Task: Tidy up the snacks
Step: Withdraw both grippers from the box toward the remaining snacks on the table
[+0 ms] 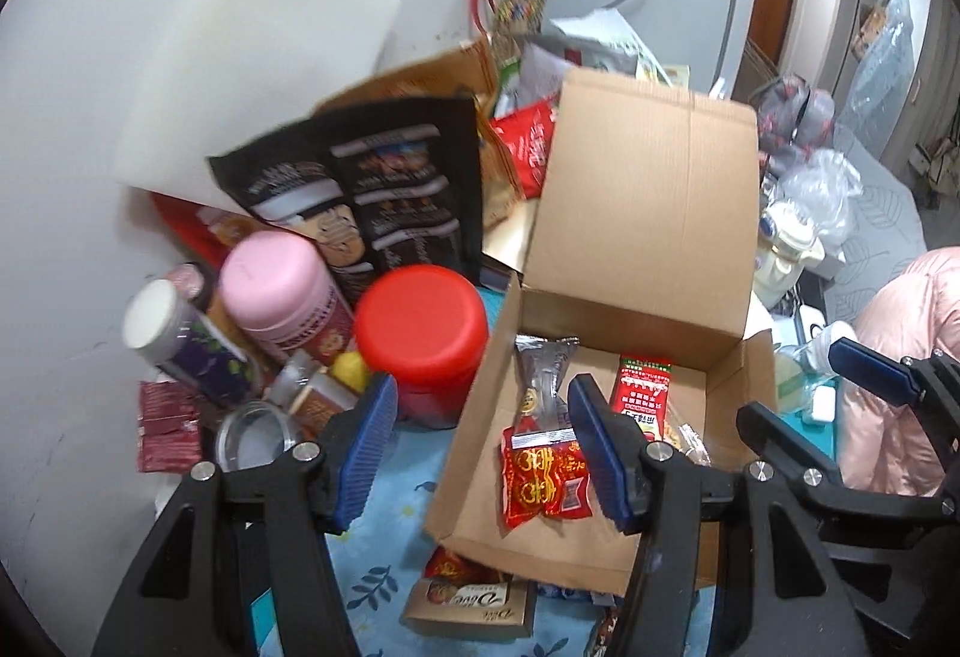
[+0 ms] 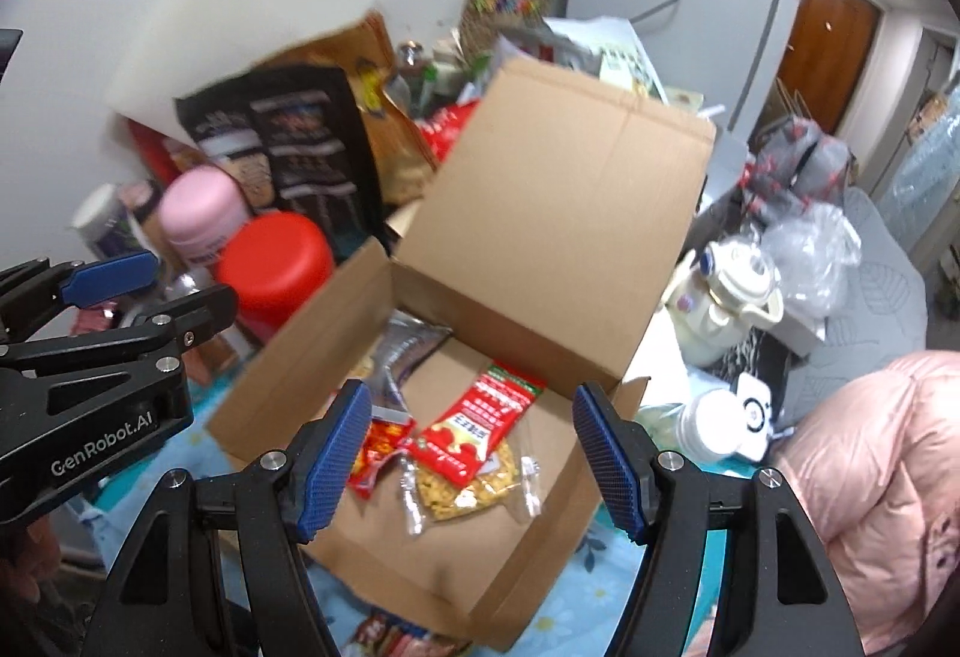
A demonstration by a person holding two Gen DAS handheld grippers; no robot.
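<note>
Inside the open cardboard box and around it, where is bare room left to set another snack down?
Bare floor of the open cardboard box lies right of the red-topped clear peanut packet, up to the right wall, and along the near wall. The blue floral cloth is bare left of the box. Crowded: the red-lidded jar and pink-lidded jar cluster.

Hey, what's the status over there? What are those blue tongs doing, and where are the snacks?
Left tongs open, empty. Right tongs open, empty. Three snack packets in the open cardboard box. Dove chocolate box outside it on the cloth.
</note>
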